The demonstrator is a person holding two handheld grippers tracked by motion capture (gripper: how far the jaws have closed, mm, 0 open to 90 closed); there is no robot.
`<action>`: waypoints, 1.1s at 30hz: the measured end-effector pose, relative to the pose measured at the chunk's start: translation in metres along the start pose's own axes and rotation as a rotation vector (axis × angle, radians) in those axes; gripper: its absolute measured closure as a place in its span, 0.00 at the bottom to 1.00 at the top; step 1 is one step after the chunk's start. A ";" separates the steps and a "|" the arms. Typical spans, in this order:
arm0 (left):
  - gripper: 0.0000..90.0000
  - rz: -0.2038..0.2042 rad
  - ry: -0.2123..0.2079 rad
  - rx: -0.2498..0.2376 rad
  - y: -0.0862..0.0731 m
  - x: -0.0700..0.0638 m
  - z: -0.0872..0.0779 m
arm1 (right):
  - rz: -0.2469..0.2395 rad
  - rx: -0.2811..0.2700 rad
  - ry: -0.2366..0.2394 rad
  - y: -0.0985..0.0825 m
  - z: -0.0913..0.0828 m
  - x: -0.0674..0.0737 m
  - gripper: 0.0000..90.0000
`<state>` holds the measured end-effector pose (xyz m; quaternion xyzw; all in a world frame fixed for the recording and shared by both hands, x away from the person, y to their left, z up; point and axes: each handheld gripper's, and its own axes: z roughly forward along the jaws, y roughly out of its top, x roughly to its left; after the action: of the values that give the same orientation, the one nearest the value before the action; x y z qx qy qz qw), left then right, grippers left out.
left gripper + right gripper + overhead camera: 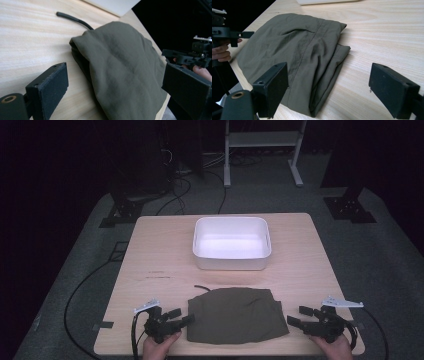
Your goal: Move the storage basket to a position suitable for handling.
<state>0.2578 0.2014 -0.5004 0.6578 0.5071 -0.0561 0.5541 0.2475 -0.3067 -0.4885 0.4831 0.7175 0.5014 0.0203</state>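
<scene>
A folded olive-green garment (235,315) lies flat near the table's front edge, with a dark cord (202,288) poking out at its back left corner. My left gripper (181,316) rests open at the garment's left edge, jaws pointing right. At the garment's right edge my right gripper (300,315) is open too, jaws pointing left. In the left gripper view the garment (122,72) lies between the spread jaws, the gripper (113,86) empty. The right gripper view shows the folded corner (317,57) between its jaws, the gripper (337,91) holding nothing.
A white rectangular tub (232,243) stands empty behind the garment at the table's middle back. The wooden table (150,265) has bare room left and right. Cables trail off the front corners. Dark stands and a white frame are on the floor beyond.
</scene>
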 end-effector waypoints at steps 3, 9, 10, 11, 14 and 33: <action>0.06 -0.009 -0.001 0.009 -0.001 0.000 0.003 | 0.003 0.010 0.003 -0.001 0.003 0.000 0.17; 0.06 -0.008 -0.001 0.032 -0.002 -0.002 0.008 | 0.029 0.035 0.022 -0.001 0.010 0.000 0.17; 0.06 -0.010 0.001 0.037 -0.002 -0.002 0.010 | 0.027 0.040 0.019 -0.001 0.012 0.000 0.17; 0.06 -0.009 0.001 0.047 -0.003 -0.003 0.011 | 0.032 0.050 0.019 -0.001 0.013 0.000 0.17; 0.06 -0.005 -0.007 0.058 -0.004 -0.004 0.015 | 0.055 0.059 0.025 -0.003 0.016 -0.001 0.17; 0.07 0.033 -0.044 0.098 -0.007 -0.021 0.041 | 0.115 0.115 0.093 -0.001 0.038 0.011 0.24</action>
<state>0.2630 0.1559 -0.5071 0.6910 0.4805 -0.0865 0.5330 0.2604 -0.2722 -0.5035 0.5001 0.7162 0.4818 -0.0698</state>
